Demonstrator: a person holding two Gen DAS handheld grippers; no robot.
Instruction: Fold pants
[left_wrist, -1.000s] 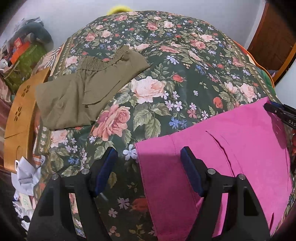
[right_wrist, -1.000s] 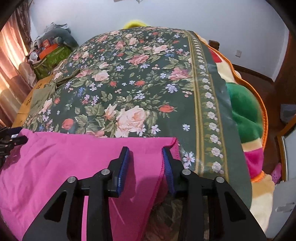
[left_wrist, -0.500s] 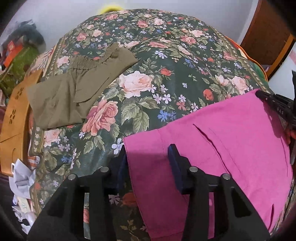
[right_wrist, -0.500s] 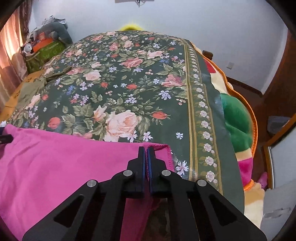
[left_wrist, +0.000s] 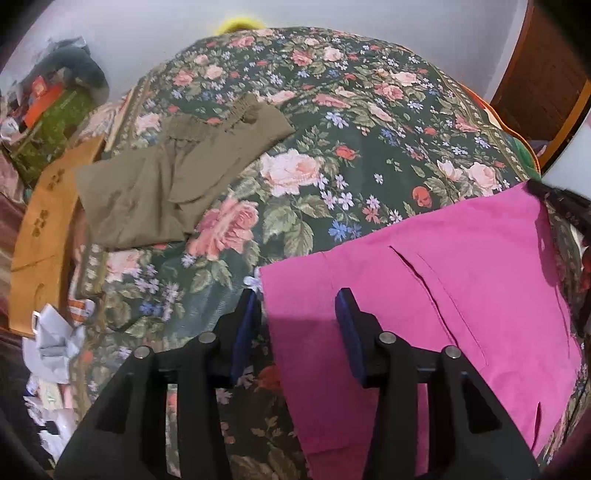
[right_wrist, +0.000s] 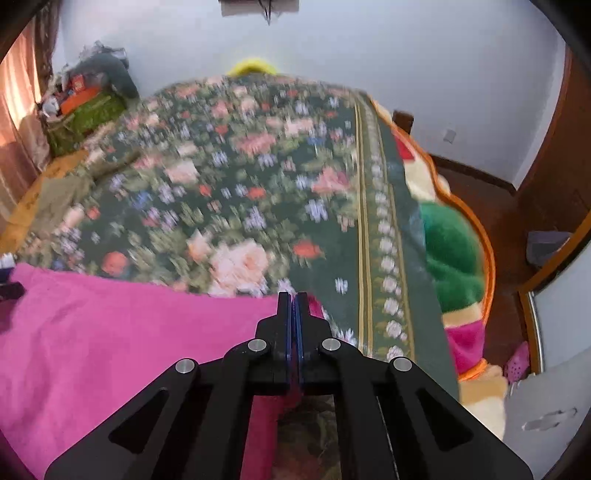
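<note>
Now the right gripper (right_wrist: 294, 295) has clamped the pink pants (left_wrist: 461, 266) corner; the left gripper (left_wrist: 299, 306) narrowed, straddling their other corner, contact unclear; bedspread (right_wrist: 229, 192) blurred.

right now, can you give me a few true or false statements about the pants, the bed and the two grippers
1. The right gripper is shut on the pink pants. True.
2. The olive pants lie on top of the pink pants. False: they lie apart, across the floral bedspread.
3. The left gripper is clamped fully shut. False: a gap shows between its fingers, with the pink pants' corner edge in it.
4. The pink pants lie at the near edge of the bed. True.
5. The bedspread is plain white. False: it is dark green with roses.
</note>
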